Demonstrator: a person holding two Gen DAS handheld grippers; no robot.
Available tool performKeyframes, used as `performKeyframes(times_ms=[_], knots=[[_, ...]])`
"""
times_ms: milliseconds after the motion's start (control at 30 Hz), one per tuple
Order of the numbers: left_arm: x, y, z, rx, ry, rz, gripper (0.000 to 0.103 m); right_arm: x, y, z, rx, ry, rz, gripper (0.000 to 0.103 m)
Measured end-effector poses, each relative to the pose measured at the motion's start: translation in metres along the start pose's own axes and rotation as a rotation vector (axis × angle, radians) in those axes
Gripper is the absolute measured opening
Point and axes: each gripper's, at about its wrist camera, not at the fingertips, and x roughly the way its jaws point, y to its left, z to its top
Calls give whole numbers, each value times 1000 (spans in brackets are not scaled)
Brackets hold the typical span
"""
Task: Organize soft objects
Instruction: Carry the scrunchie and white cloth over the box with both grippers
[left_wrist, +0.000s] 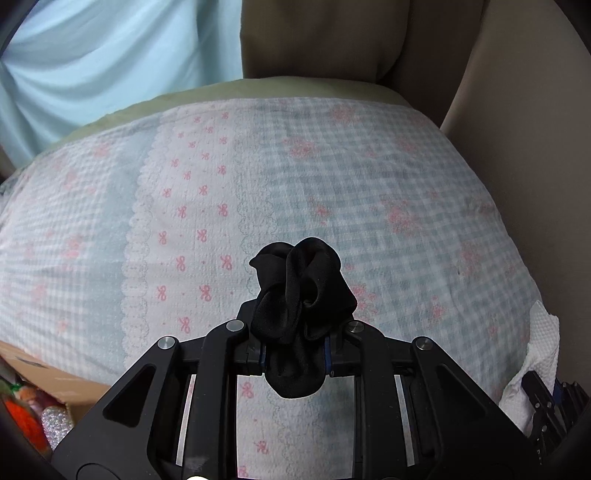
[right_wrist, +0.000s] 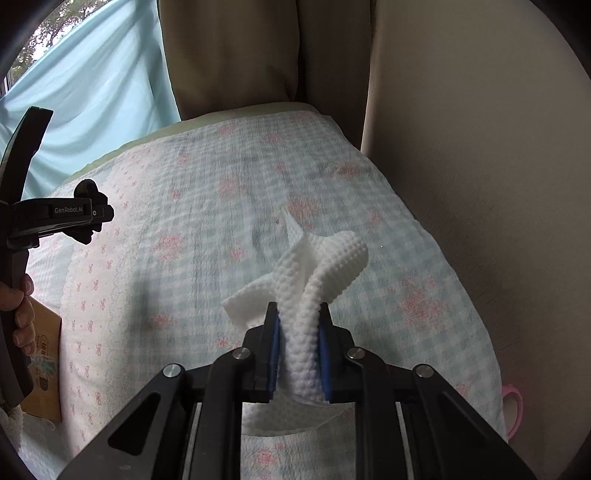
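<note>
1. My left tongs are clamped on a black cloth, which sits bunched between the pads.
2. The cloth bulges out past the tips toward the far side, and a small fold hangs down on the near side of the pads.
3. It hangs over the bedspread, a checked sheet with pink bows and flowers.
4. My right tongs are clamped on a white towel with a bumpy weave.
5. The towel runs up between the blue pads, and its loops and a flat corner fan out beyond the tips.
6. From the right view, the left tongs are at far left, well apart from the towel, with fingers on the handle.
7. A cardboard box lies at the near left edge of the bed.
</note>
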Motion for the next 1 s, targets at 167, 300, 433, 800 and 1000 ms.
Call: performKeyframes(times_ms=[167, 300, 433, 800, 1000], knots=[[-62, -4, 7, -2, -35, -21, 18, -44, 6, 21, 6, -41, 9, 17], [-122, -5, 11, 1, -72, -33, 18, -87, 16, 42, 8, -76, 22, 17], [-182, 5, 13, -11, -119, -39, 18, -132, 32, 63, -16, -114, 45, 17], [-312, 92, 0, -98, -212, -12, 18, -233, 123, 96, -123, -194, 143, 17], [-351, 165, -24, -121, -212, 9, 18, -270, 202, 94, -181, -199, 192, 17]])
